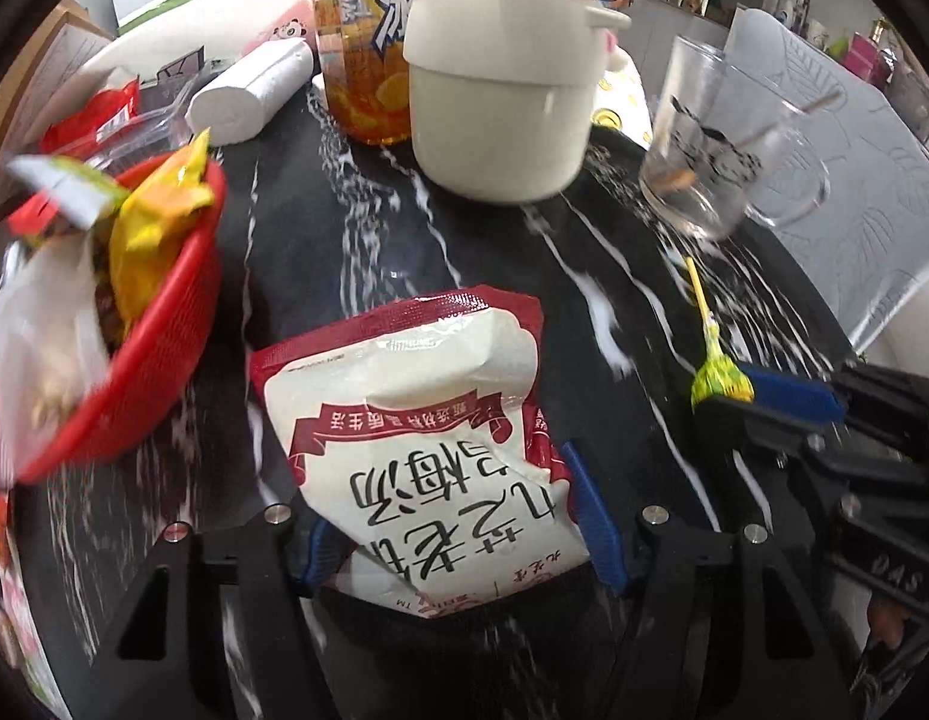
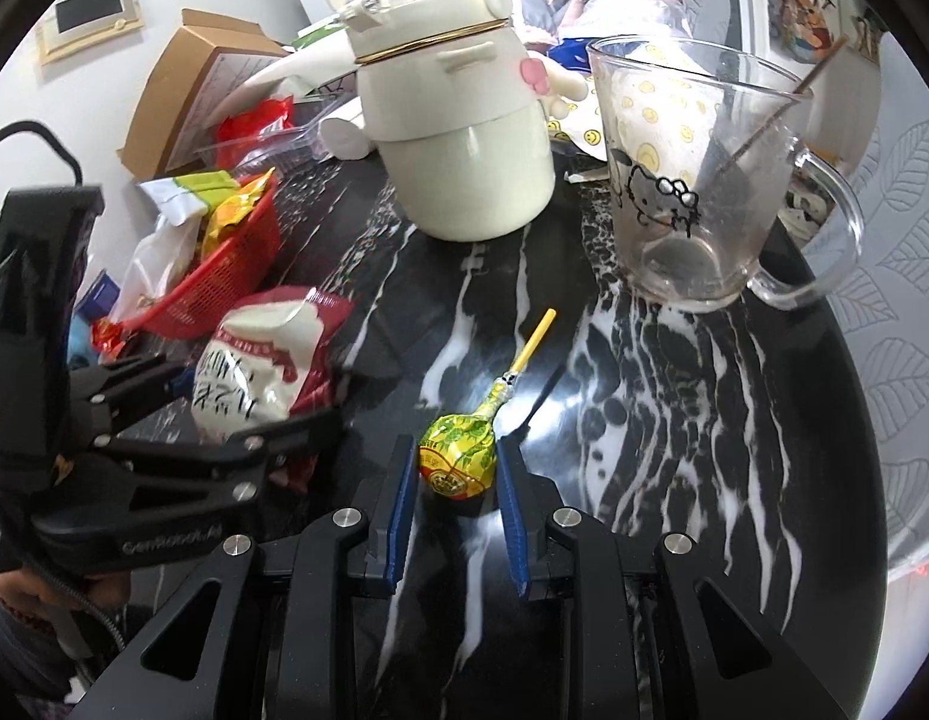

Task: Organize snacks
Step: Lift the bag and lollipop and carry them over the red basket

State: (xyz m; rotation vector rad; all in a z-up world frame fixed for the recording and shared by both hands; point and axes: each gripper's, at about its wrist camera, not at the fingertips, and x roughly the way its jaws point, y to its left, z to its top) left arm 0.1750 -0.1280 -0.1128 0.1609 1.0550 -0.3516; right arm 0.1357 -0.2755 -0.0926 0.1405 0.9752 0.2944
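Red-and-white pouch (image 1: 416, 420): crinkled, glossy snack bag with printed characters, lying flat on the tabletop (image 1: 356, 222), its near end between the blue pads of the left tool (image 1: 458, 531).
Left tool: jaws about half open, pads against the pouch's two sides, gripping it.
Lollipop (image 2: 461, 456): round head in yellow-green foil, yellow stick pointing away from the camera toward the far edge; head sits between the pads of the right tool (image 2: 455, 507).
Right tool: jaws narrow, ribbed blue pads at either side of the head; whether they press on the wrapper, I cannot tell.
Red basket (image 1: 164, 324): plastic mesh, at the left edge of the tabletop, just beside the pouch, piled with yellow, green and white packets.
Tabletop: round, polished black stone with white veins.
Cream kettle (image 2: 458, 138): smooth, rounded, gold band, toward the far edge.
Glass mug (image 2: 704, 180): clear, cartoon cat print, thin stick inside, right of the kettle.
Jar (image 1: 362, 42): orange fruit pieces, behind the kettle.
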